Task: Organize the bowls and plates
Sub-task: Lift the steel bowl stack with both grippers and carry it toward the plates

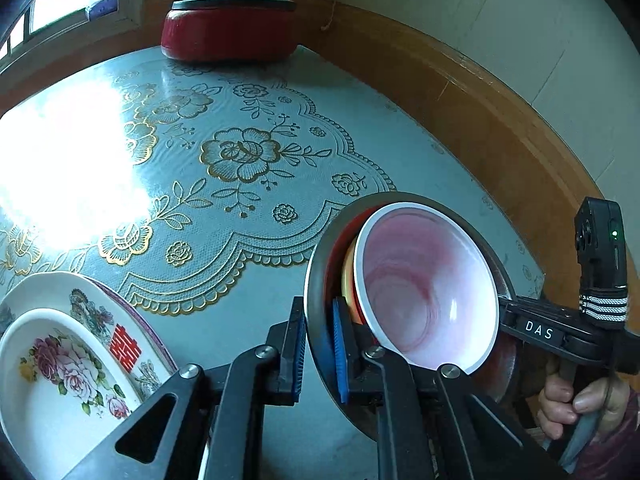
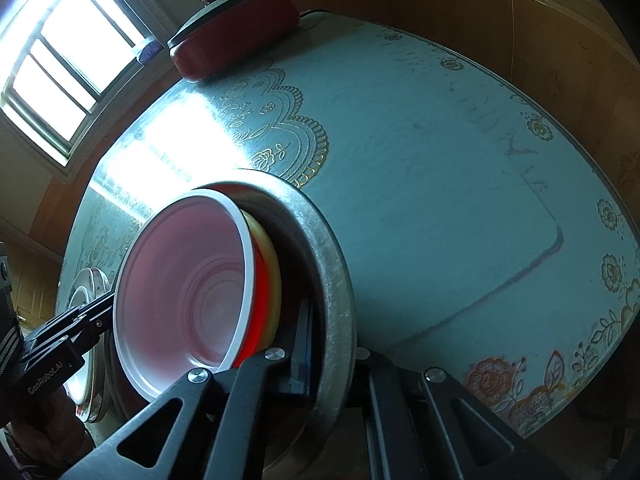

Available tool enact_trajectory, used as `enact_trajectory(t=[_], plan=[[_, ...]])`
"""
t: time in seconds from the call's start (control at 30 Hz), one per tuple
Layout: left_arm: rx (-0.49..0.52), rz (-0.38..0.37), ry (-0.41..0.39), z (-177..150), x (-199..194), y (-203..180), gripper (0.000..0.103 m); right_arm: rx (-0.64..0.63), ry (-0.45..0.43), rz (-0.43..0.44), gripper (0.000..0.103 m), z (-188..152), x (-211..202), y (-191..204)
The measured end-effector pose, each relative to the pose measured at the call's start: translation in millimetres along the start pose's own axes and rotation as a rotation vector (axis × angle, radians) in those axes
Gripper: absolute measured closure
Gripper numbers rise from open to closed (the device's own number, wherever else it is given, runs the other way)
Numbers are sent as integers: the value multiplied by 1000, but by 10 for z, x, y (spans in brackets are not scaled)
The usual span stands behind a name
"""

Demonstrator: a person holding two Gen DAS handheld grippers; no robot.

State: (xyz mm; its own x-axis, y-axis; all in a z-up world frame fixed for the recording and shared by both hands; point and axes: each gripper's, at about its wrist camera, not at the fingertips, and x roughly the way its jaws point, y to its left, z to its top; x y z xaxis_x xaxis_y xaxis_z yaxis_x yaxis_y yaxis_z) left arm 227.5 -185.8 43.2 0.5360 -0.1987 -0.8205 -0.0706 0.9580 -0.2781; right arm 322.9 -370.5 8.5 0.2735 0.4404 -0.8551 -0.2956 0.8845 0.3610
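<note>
Between both grippers' fingers (image 1: 316, 356), metal basin (image 1: 316, 280) rim.

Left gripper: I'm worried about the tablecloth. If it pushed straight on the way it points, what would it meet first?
The left gripper is already shut on the metal basin's rim, so the basin would go along. Beyond that, probably the bare tablecloth; depth is unclear.
</note>
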Motion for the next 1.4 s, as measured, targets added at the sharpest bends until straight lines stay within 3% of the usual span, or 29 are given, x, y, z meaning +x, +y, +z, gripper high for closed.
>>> enact_trajectory(t=[0.1,0.6,1.4], plan=[[3,3,6,-10,12,-9,90,34,15,30,100,-14,2,-79],[54,-6,8,-69,5,-37,89,74,-12,-11,99,-132,-51,-52],[123,-68,-34,-56,-371,50,92,268,-19,101,100,-340,19,80]])
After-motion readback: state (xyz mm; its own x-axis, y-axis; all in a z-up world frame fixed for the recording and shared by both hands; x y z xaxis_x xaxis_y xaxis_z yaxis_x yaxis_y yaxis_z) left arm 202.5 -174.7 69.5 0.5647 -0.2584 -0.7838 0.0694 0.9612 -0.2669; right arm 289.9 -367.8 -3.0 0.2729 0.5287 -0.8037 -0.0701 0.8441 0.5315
